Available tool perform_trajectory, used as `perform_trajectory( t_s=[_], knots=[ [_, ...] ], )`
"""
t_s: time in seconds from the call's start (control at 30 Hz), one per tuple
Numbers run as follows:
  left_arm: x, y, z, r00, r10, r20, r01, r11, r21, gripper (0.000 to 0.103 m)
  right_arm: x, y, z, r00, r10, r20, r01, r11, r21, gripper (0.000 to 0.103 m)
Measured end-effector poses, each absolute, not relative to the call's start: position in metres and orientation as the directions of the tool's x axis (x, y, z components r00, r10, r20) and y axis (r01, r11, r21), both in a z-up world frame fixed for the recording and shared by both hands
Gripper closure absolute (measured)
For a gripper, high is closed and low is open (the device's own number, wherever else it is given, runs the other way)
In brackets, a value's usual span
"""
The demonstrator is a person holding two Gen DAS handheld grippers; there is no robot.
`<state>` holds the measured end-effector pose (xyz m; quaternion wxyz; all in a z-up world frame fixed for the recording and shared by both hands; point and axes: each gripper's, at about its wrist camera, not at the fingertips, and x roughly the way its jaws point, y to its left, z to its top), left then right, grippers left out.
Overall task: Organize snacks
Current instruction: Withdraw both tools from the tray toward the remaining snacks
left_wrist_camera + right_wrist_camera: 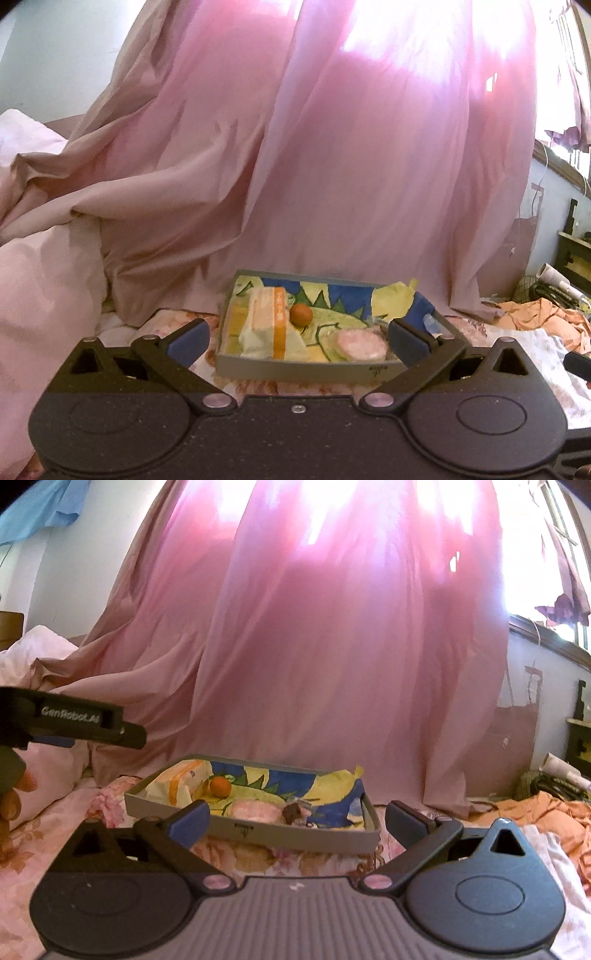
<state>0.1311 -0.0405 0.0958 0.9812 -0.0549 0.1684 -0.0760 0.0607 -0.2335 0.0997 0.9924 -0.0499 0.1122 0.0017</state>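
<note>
A shallow grey tray (295, 369) (236, 827) lined with yellow and blue paper lies on the floral bedspread. Inside it are a pale snack bag with an orange stripe (269, 325) (177, 781), a small orange fruit (301, 314) (220, 786), a round pink packet (360, 345) (255, 810) and a small dark wrapped piece (291, 814). My left gripper (297, 338) is open, short of the tray's near wall, with nothing between its fingers. My right gripper (297, 819) is open too and empty, in front of the tray's near wall. The left gripper's body (74, 723) shows at the left edge of the right wrist view.
A pink curtain (332, 166) hangs right behind the tray. Pale pillows (37, 295) pile up on the left. Orange cloth (546, 317) and a cluttered corner with cables lie to the right. A person's fingers (11, 801) show at the left edge.
</note>
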Motion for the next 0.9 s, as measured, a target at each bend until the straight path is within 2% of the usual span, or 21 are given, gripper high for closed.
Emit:
perform_trajectory(
  t_s=[0.53, 0.9],
  knots=[
    [0.085, -0.019, 0.051, 0.894, -0.167, -0.415, 0.131, 0.985, -0.114, 0.001, 0.011, -0.222, 0.070, 0.944, 0.003, -0.330, -0.029, 0.997, -0.075, 0.000],
    [0.080, -0.015, 0.023, 0.859, -0.173, -0.482, 0.149, 0.985, -0.088, 0.001, 0.007, -0.211, 0.049, 0.911, 0.023, -0.413, -0.066, 0.994, -0.090, 0.000]
  ],
)
